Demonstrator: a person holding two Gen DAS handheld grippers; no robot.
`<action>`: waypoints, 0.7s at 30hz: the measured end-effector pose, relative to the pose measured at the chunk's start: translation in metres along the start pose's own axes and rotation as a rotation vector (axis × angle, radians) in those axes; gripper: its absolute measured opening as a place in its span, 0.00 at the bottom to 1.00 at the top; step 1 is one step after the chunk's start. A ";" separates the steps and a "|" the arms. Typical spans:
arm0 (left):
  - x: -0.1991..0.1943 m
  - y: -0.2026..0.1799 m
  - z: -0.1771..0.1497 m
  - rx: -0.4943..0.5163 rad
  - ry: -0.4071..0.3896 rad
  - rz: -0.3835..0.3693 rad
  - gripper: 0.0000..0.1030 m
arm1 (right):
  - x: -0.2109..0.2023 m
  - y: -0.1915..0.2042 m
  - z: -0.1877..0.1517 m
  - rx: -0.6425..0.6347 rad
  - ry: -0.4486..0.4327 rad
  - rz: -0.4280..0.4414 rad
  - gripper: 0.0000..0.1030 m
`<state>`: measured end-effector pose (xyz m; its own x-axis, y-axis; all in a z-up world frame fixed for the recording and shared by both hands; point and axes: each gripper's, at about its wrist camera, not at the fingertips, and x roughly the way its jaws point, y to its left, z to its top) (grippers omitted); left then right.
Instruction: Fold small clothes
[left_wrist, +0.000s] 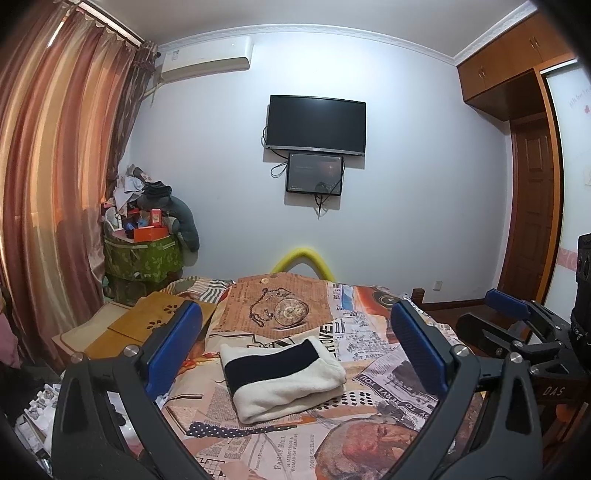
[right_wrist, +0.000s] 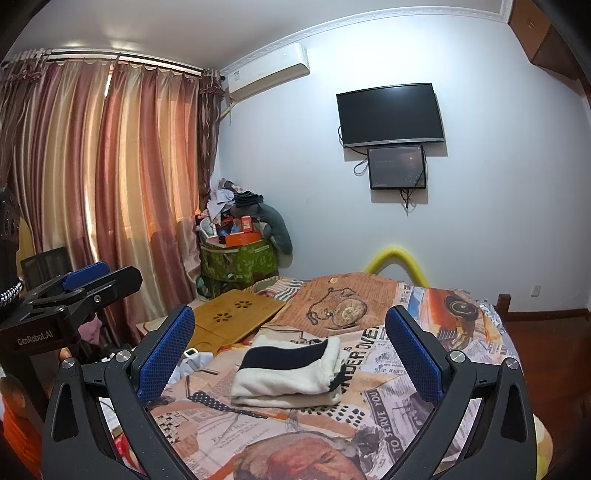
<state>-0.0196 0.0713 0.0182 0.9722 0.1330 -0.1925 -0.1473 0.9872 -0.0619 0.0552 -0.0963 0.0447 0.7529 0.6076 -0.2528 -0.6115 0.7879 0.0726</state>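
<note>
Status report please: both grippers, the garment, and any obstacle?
Left hand-held gripper open, empty. Right hand-held gripper open, empty. White and navy garment lies folded on the bed, untouched. Nothing between grippers and garment.

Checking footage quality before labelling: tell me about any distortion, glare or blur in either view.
Left wrist view: fisheye bends the white ceiling moulding; dark vignette at corners. Right wrist view: backlit striped curtains glow; folded cream-and-black garment stays sharp.

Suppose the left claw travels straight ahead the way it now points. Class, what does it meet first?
Probably the folded cream garment with a black stripe, lying on the newspaper-print bedspread between the open left claw fingers. Depth is unclear; aimed higher, it would pass over it towards the white wall.
</note>
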 end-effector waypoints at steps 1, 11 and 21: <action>0.000 0.000 0.000 -0.001 0.002 -0.002 1.00 | 0.001 0.000 0.000 0.000 0.000 0.000 1.00; 0.004 0.009 0.000 -0.032 0.009 -0.013 1.00 | 0.000 0.000 0.001 -0.004 0.004 -0.005 1.00; 0.009 0.012 -0.003 -0.044 0.043 -0.039 1.00 | 0.001 0.000 0.002 0.000 0.010 -0.007 1.00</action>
<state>-0.0130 0.0836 0.0124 0.9688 0.0900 -0.2309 -0.1185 0.9865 -0.1128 0.0564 -0.0951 0.0468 0.7548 0.6012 -0.2625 -0.6062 0.7921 0.0711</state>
